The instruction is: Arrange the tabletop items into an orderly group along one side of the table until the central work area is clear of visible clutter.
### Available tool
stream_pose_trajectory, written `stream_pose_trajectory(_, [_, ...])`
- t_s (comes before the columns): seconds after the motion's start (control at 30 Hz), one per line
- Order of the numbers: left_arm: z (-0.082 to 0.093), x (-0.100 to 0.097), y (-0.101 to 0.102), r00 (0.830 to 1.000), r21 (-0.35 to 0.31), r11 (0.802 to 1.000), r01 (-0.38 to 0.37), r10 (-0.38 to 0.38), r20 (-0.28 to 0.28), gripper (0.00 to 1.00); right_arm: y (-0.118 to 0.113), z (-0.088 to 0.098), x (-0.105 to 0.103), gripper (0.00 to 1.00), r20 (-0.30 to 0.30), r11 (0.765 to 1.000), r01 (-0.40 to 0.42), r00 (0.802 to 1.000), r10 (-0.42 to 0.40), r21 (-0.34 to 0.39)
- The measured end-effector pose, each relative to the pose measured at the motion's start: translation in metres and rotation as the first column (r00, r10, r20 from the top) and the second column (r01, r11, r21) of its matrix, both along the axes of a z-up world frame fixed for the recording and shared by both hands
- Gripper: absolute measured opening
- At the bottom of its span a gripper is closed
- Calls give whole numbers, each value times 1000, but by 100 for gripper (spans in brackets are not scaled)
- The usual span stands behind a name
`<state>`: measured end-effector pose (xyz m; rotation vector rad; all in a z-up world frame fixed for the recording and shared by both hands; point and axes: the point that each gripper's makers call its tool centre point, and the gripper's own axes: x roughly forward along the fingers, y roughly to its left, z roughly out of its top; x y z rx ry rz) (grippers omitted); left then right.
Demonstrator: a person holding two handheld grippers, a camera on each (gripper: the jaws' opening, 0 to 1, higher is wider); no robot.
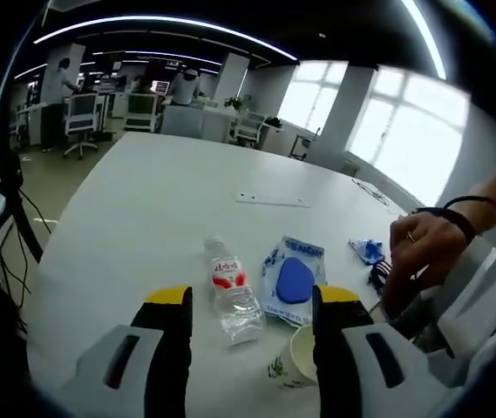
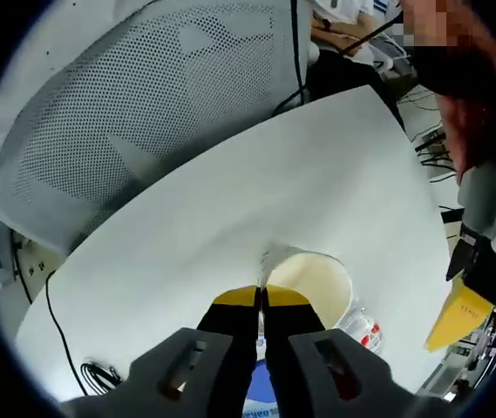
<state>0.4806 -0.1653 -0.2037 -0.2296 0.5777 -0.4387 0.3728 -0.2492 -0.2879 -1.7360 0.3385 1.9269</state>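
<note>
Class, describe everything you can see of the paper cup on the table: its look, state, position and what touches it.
The paper cup is pale cream inside and looks empty, with a green print on its white outer wall in the left gripper view. It stands on the white table, mouth open. The right gripper is shut on its rim. Close beside it lie a clear water bottle with a red label and a blue packet; whether they touch it cannot be told.

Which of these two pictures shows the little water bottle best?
The left gripper view: the water bottle lies whole on the white table, red label up, between the open left gripper. The right gripper view catches just a sliver of it beside the paper cup.
</note>
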Motion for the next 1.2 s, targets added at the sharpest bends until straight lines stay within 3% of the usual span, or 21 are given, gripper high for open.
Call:
stream_pose_trajectory(0.93, [-3, -3, 3, 1000, -10, 1000, -10, 10, -4, 55, 3, -8, -5, 0, 18, 999, -36, 999, 37, -40])
stream_pose_trajectory(1.2, [-4, -4, 2, 1000, -12, 1000, -10, 10, -5, 55, 4, -7, -6, 12, 9, 1000, -19, 1000, 19, -22])
